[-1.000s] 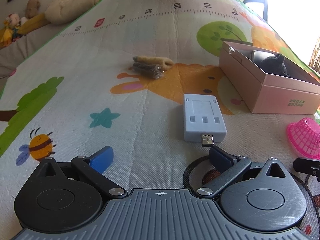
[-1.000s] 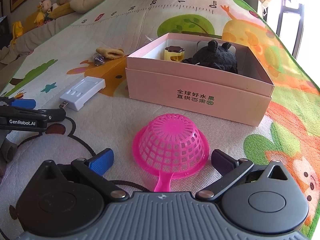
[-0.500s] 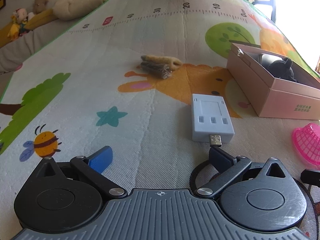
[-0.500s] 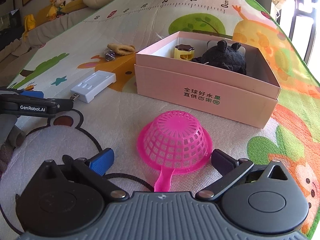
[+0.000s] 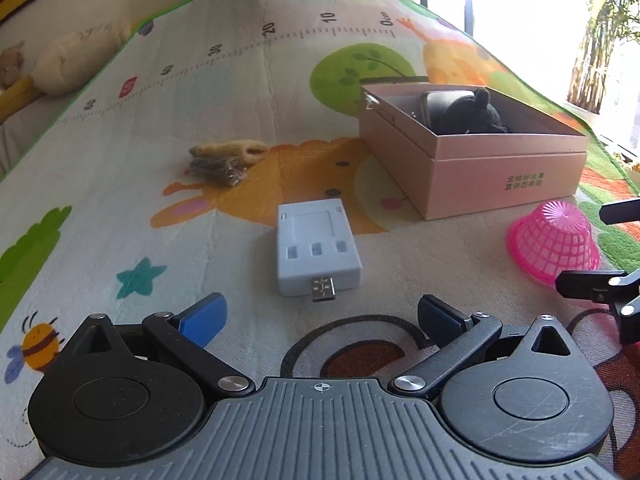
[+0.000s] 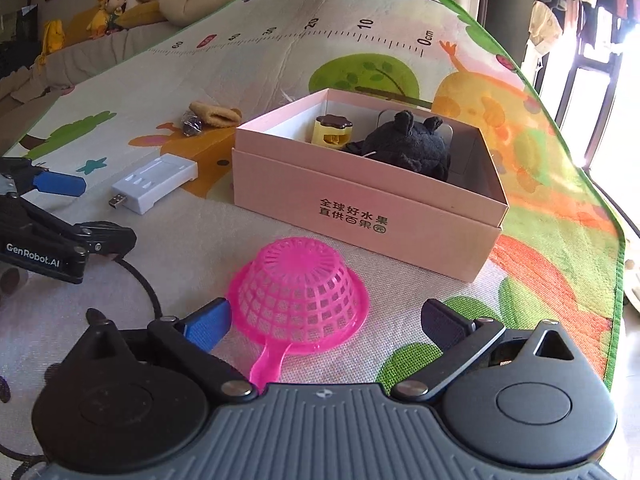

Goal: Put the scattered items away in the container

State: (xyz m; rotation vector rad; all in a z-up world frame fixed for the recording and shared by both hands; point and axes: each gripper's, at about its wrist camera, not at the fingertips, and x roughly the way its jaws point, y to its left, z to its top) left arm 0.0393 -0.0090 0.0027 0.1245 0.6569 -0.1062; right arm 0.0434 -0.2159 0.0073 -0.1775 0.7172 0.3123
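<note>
The pink box is your landmark on the play mat. Inside it you have a black plush toy and a small yellow toy with a brown top. To the box's left lies the white USB charger, plug end toward you, with nothing between it and your left gripper. Further left of the box sit a tan sock and a dark wrapped item, touching each other. In front of the box the pink strainer lies upside down. Your right gripper has its fingers spread wide on either side of it, gripping nothing. Your left fingers are equally wide apart and empty.
</note>
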